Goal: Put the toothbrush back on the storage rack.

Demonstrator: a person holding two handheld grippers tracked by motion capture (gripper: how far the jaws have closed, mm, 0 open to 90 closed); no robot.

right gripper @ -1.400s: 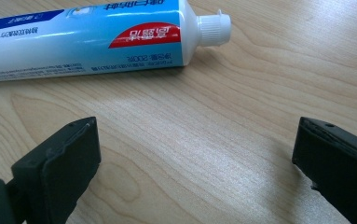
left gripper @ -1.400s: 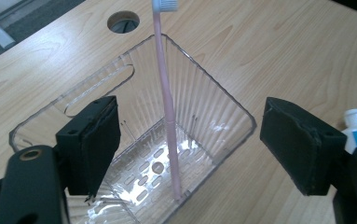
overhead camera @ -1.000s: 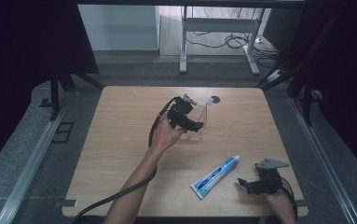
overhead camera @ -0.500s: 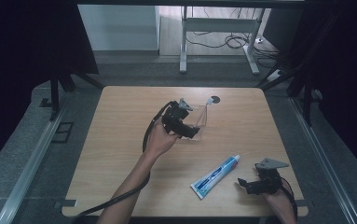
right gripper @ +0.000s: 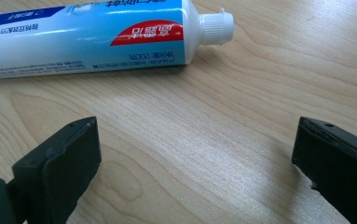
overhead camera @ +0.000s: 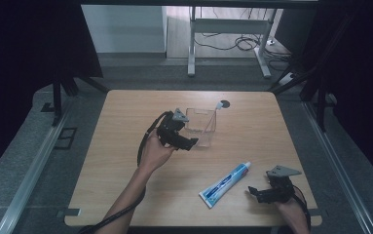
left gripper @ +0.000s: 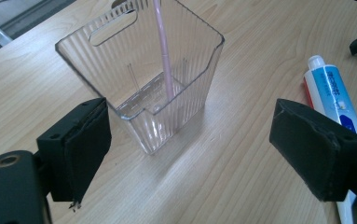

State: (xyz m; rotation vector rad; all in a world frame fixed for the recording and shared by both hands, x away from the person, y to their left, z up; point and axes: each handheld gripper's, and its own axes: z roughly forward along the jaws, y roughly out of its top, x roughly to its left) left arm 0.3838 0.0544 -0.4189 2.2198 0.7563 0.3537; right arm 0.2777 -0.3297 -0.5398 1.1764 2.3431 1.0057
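Observation:
A clear ribbed container (overhead camera: 201,127) (left gripper: 157,79) stands upright near the table's middle, with a pink toothbrush (left gripper: 163,51) leaning inside it, its head (overhead camera: 219,105) poking over the rim. My left gripper (overhead camera: 189,142) (left gripper: 190,149) is open just in front and left of the container, with nothing between its pads. A blue and white toothpaste tube (overhead camera: 224,184) (right gripper: 97,37) (left gripper: 334,88) lies flat at the front right. My right gripper (overhead camera: 256,192) (right gripper: 190,154) rests open just right of the tube, jaws toward it without touching.
The wooden table (overhead camera: 125,146) has a round cable hole (overhead camera: 224,103) near its far edge. Dark curtains stand on both sides, and a metal stand (overhead camera: 223,29) with cables is on the floor beyond.
My left gripper has drawn back from over the container, toward the near left, leaving the toothbrush standing in it. The right gripper and the tube have stayed put.

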